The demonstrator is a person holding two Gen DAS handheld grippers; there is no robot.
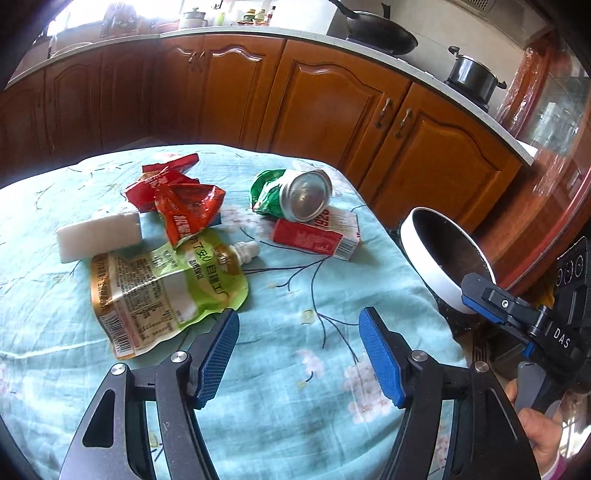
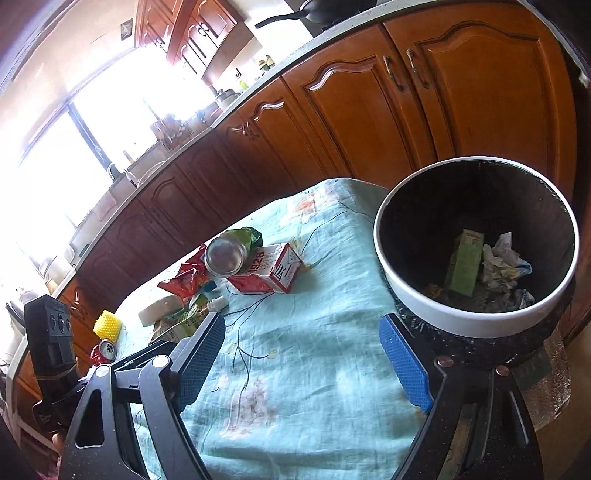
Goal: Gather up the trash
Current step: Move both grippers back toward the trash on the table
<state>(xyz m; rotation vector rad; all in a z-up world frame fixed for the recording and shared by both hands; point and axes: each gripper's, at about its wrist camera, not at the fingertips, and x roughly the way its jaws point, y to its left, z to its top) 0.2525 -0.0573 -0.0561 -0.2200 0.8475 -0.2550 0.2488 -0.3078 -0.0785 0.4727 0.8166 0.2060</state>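
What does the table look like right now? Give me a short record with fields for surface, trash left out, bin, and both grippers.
surface: table under a blue floral cloth
trash left out: green pouch, red wrappers, white block, can on a red carton
bin: white-rimmed bin off the table's edge, holding a green box and crumpled paper
left gripper: open, empty, near the pouch
right gripper: open, empty, beside the bin

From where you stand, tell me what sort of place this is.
Most likely a home kitchen: wooden cabinets run under a pale countertop, with a wok and a pot on it. Litter lies on a cloth-covered table beside a bin.
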